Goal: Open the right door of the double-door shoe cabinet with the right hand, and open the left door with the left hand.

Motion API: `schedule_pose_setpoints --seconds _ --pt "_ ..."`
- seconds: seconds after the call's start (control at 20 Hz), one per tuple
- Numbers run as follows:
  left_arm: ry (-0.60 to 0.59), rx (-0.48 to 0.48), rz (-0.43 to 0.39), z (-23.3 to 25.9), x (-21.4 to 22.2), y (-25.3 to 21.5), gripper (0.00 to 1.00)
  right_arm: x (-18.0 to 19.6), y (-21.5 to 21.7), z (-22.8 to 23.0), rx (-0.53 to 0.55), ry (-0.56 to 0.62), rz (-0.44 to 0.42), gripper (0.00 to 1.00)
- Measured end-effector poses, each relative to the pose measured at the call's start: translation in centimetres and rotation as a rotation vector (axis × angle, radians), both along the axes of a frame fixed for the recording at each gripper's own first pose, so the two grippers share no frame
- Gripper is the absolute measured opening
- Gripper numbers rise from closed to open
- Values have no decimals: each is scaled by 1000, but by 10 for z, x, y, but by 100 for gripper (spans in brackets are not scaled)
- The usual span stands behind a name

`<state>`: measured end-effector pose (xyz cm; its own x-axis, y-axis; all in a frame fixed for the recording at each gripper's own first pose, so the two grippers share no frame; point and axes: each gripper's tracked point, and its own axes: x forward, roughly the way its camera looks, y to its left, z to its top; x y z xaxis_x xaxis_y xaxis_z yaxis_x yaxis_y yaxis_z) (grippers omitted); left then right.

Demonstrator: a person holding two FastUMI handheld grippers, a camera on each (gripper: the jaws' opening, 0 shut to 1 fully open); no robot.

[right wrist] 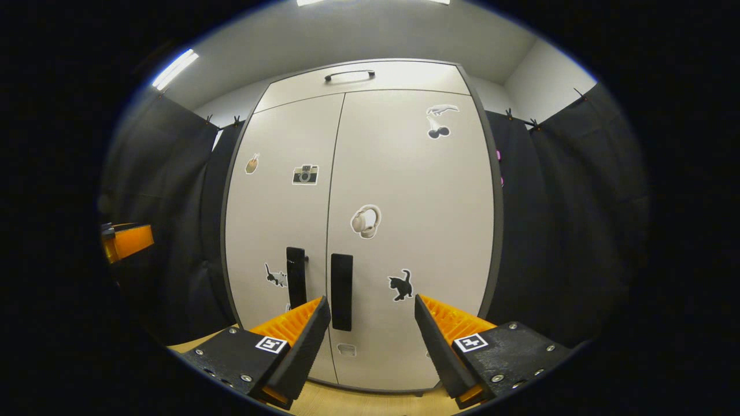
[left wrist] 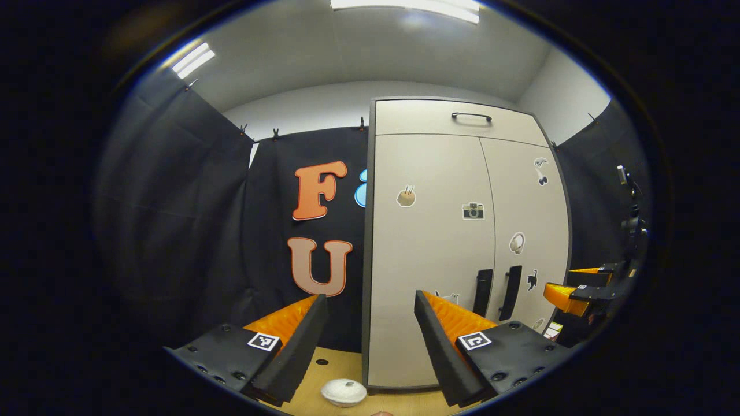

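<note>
Booth: shut shoe cabinet [right wrist: 358, 231] ahead, seemingly apart; right claw [right wrist: 372, 306], left claw [left wrist: 370, 303] wide.

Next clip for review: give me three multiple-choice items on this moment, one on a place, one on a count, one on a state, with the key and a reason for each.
1. Where does the black cat sticker sit on the pale double-door shoe cabinet?
A. On the right door, right of its handle
B. On the top drawer front
C. On the left door, above the camera sticker

2. How many tall black vertical door handles are on the two doors?
A. One
B. Two
C. Four

3. What is the state of the two doors?
A. Both shut
B. Right one swung wide open
C. Both open

Key: 1 A, the cat lies right of the right handle in the right gripper view. 2 B, the left handle and the right handle flank the centre seam. 3 A, both fronts lie flush, while the right gripper and the left gripper are open, short of them.
</note>
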<state>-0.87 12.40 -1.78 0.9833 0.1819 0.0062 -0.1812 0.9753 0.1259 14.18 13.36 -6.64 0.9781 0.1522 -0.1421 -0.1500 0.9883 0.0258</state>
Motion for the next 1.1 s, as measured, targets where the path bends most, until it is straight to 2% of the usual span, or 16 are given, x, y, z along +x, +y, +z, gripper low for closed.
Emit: schedule_pose_setpoints --seconds 0.1,0.35,0.45,0.6,0.7,0.75,1.1 --pt "0 10 31 -1 -7 15 96 16 11 -10 -15 27 13 89" --pt "-16 44 122 -2 -19 50 96 49 33 -46 -43 112 20 80" --pt "-20 35 125 -3 -20 55 96 58 41 -53 -33 123 20 69" --pt "-15 45 145 -5 -22 64 95 71 49 -52 -11 120 11 59" --pt "-16 52 159 -6 -23 70 96 76 45 -54 -16 146 -21 48" --pt "-17 51 160 -7 -22 71 96 79 46 -54 7 156 -31 39" --pt "-5 25 151 -11 -22 75 96 84 46 -58 122 240 -40 29"
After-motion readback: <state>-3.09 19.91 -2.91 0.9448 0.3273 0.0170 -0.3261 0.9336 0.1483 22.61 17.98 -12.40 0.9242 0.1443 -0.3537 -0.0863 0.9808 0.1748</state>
